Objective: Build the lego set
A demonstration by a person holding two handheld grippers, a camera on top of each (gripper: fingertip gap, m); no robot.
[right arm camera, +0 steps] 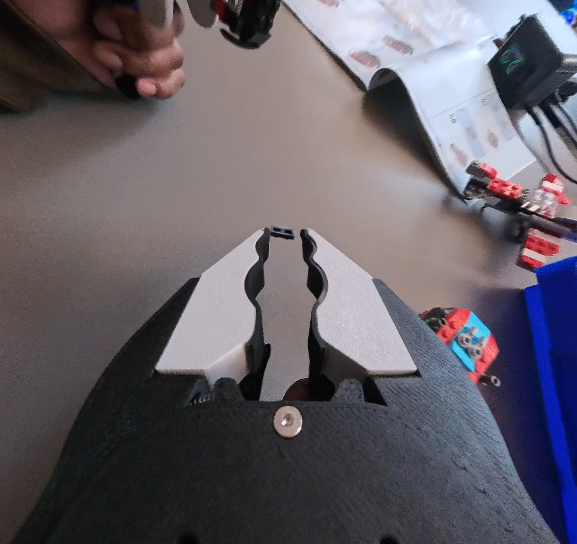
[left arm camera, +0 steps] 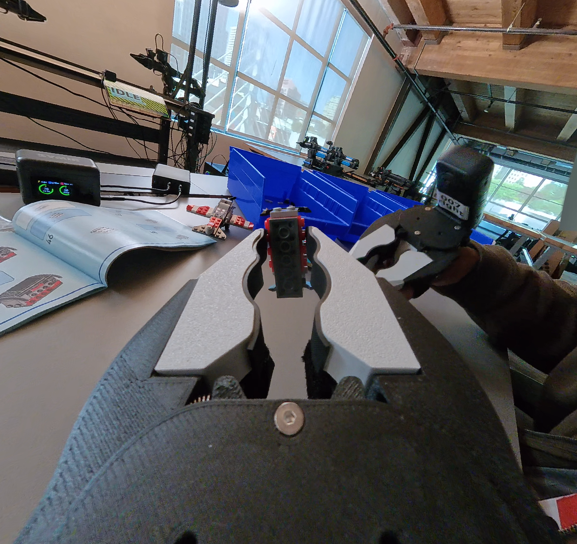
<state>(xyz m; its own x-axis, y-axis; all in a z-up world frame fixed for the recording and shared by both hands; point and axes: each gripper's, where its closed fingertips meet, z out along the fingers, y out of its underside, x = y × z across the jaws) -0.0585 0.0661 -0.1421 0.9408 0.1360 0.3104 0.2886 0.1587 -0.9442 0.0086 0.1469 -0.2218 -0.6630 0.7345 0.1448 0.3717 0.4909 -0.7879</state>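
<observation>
My left gripper (left arm camera: 285, 232) is shut on a dark grey and red brick assembly (left arm camera: 285, 260) and holds it above the grey table (left arm camera: 93, 357). The assembly stands lengthwise between both pads. It also shows at the top of the right wrist view (right arm camera: 246, 4), beside a hand (right arm camera: 146, 60). My right gripper (right arm camera: 283, 232) is open, low over the table. A small dark plate piece (right arm camera: 282, 233) sits at its fingertips, close to the left pad, with a gap to the right pad. In the left wrist view the right gripper (left arm camera: 374, 247) is to the right of the assembly.
An open instruction booklet (left arm camera: 78, 247) lies at the left. A small red and grey plane model (left arm camera: 220, 218) stands beside blue bins (left arm camera: 312, 191). A black power unit (left arm camera: 57, 177) with cables is behind the booklet. A red and blue brick model (right arm camera: 465, 344) lies near my right gripper. The grippers' ends are close to 15 centimetres from one another.
</observation>
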